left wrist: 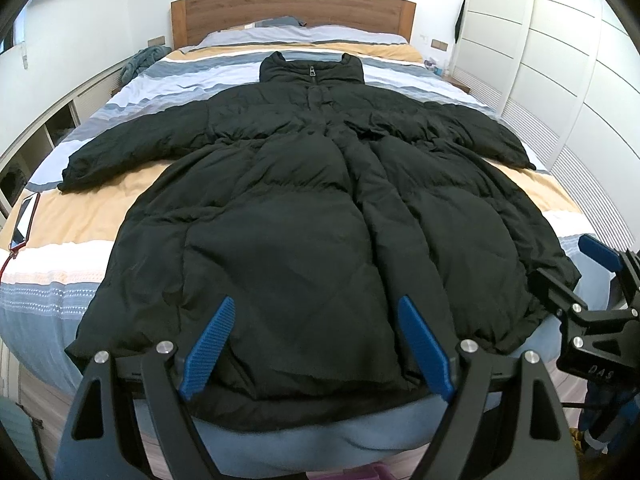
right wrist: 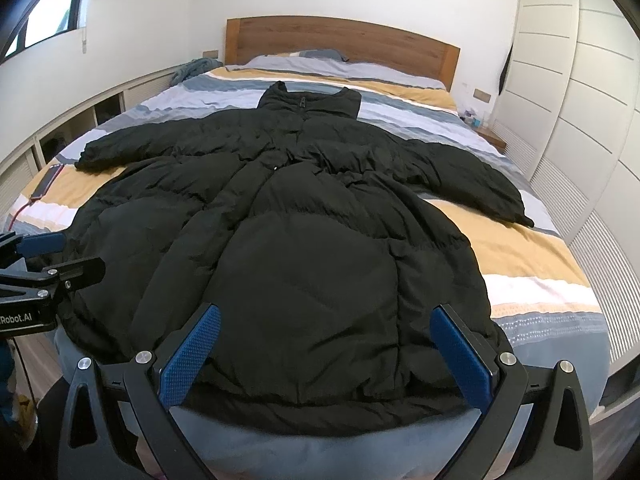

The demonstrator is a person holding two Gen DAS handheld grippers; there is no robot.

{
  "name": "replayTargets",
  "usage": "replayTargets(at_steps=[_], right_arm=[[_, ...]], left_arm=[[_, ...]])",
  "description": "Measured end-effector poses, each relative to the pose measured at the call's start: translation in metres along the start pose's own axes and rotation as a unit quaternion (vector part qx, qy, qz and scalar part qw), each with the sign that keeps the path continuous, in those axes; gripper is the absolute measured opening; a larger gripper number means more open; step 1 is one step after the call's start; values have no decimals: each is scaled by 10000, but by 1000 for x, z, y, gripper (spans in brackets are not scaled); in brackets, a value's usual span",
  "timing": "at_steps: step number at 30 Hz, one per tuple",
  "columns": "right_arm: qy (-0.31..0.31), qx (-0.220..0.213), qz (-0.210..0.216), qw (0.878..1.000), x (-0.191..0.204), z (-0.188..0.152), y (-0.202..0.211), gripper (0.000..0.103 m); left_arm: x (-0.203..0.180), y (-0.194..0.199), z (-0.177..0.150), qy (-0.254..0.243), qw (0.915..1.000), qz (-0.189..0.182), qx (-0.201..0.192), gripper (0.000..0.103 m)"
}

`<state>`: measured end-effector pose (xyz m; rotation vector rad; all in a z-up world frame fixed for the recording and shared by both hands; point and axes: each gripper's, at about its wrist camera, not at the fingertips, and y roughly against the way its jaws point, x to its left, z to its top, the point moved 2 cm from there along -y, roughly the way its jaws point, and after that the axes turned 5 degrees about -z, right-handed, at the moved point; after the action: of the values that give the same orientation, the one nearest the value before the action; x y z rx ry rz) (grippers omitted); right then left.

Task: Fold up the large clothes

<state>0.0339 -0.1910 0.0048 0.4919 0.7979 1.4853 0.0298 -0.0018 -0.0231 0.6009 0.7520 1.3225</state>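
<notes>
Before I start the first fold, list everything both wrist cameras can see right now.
puffer coat: one, black, spread flat on the bed, zipped, both sleeves out
bed: one, striped blue, white and tan cover, wooden headboard
pillows: grey-blue, at the headboard
phone: one, red case, left bed edge
crumpled cloth: one, teal, on the left ledge
wardrobe: white, right wall
left gripper: open, over the hem
right gripper: open, over the hem
</notes>
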Motion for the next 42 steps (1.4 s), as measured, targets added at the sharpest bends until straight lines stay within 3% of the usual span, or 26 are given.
replayTargets(at_steps=[11, 18, 32, 36, 42], right_arm=[[46, 23, 92, 9999, 2, 12, -11, 103], [91, 86, 200, 9997, 6, 20, -23, 103], [202, 199, 387, 9988, 17, 43, -54, 103], [212, 179, 438, 9987, 13, 57, -66, 103], [-107, 63, 430, 9990, -20, 97, -88, 103]], left_arm=[[10, -7, 12, 250, 9995, -204, -29, 84], [20, -4, 22, 302, 9992, 144, -196, 84], [44, -16, 49, 447, 9984, 335, 42, 84], [48, -19, 67, 372, 9986, 354, 112, 84], [61, -4, 132, 417, 9971, 468, -421, 84]])
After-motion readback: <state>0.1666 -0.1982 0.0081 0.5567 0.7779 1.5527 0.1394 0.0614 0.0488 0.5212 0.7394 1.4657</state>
